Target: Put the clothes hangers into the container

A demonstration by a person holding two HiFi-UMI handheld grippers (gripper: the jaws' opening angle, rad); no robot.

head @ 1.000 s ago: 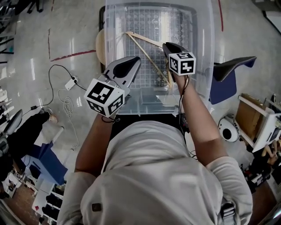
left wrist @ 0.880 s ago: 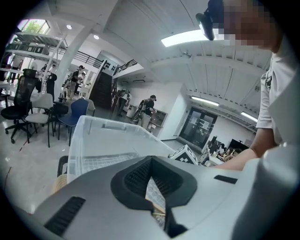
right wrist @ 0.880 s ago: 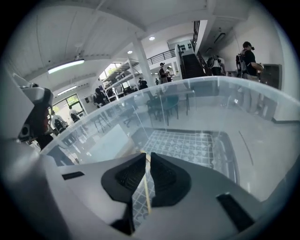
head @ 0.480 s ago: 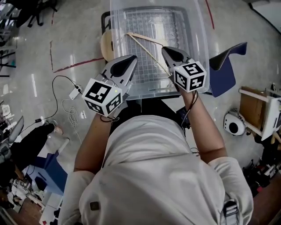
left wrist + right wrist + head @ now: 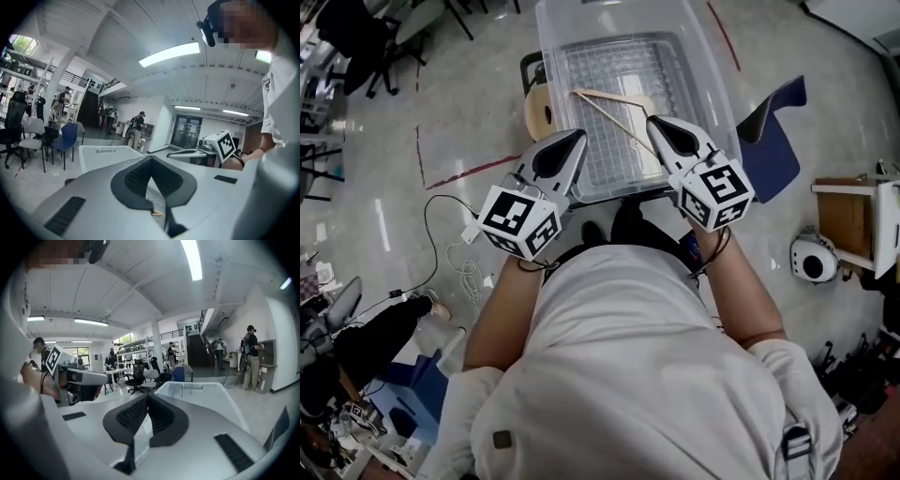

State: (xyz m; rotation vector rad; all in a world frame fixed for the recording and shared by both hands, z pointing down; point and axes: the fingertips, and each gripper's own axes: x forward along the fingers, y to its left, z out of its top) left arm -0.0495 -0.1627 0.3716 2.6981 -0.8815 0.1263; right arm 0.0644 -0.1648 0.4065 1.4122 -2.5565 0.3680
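Note:
A clear plastic container (image 5: 546, 56) stands on the floor ahead of me. A wooden clothes hanger (image 5: 614, 98) lies flat on its ribbed bottom. My left gripper (image 5: 578, 134) hovers above the container's near left corner, jaws shut, nothing between them. Above the near right corner my right gripper (image 5: 652, 120) is also shut and holds nothing. In the left gripper view the left gripper (image 5: 150, 158) points level over the container (image 5: 101, 152), with the right gripper (image 5: 187, 152) beside it. The right gripper view shows the right gripper (image 5: 147, 397) closed, the container (image 5: 197, 390) beyond it.
A round wooden stool (image 5: 540, 112) sits at the container's left side, a blue chair (image 5: 773, 127) to its right. A white cable (image 5: 459, 253) trails on the floor at left. A wooden box (image 5: 848, 220) and a white device (image 5: 814, 260) lie at right. People stand far off.
Both grippers have risen and drawn back from inside the container toward my body. The right gripper's jaws closed. The hanger stays lying in the container.

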